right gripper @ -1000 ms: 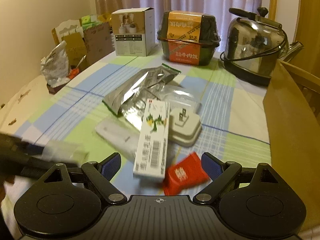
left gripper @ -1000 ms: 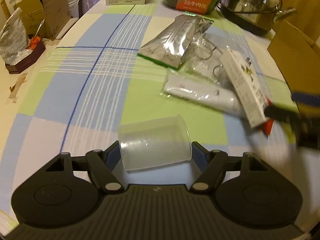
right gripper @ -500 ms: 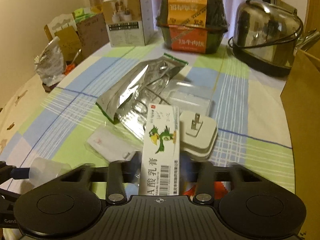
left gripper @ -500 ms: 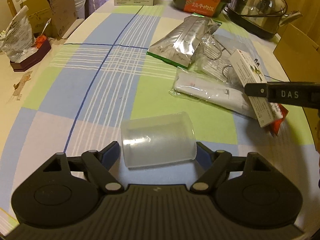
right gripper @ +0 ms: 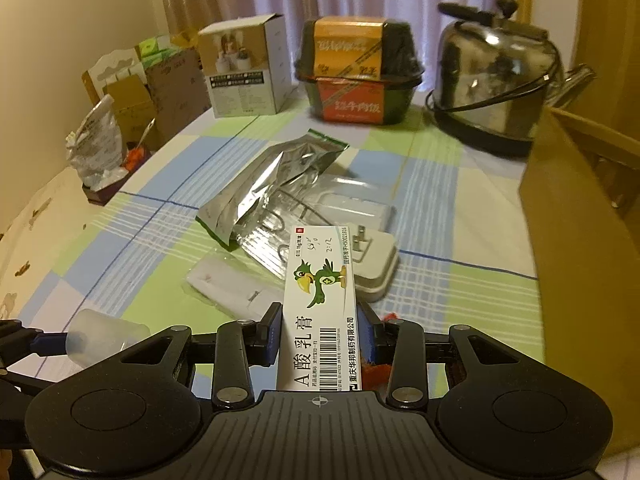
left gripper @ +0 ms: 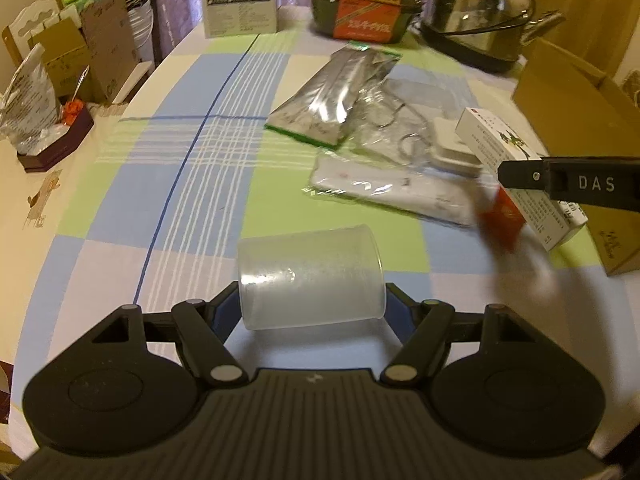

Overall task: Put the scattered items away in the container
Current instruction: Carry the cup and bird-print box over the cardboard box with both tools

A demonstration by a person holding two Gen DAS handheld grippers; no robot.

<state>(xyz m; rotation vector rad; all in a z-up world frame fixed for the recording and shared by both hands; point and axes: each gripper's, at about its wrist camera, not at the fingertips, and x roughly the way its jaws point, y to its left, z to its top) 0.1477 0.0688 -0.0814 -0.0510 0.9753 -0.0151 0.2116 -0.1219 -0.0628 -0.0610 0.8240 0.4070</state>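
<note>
Right hand-held gripper (right gripper: 320,338) clamped on the ointment box (right gripper: 320,320) — white carton, green parrot print, barcode, held above the bench (right gripper: 432,184). Left hand-held gripper (left gripper: 312,308) grips a translucent plastic cup (left gripper: 310,280) lying sideways. Left view alone shows a blurred red packet (left gripper: 502,216) under the box — right view shows the cardboard container (right gripper: 576,232) wall.

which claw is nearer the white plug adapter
Right. The right claw, clamped on the ointment box, sits just in front of the plug adapter. The left claw, holding the plastic cup, is farther off.
</note>
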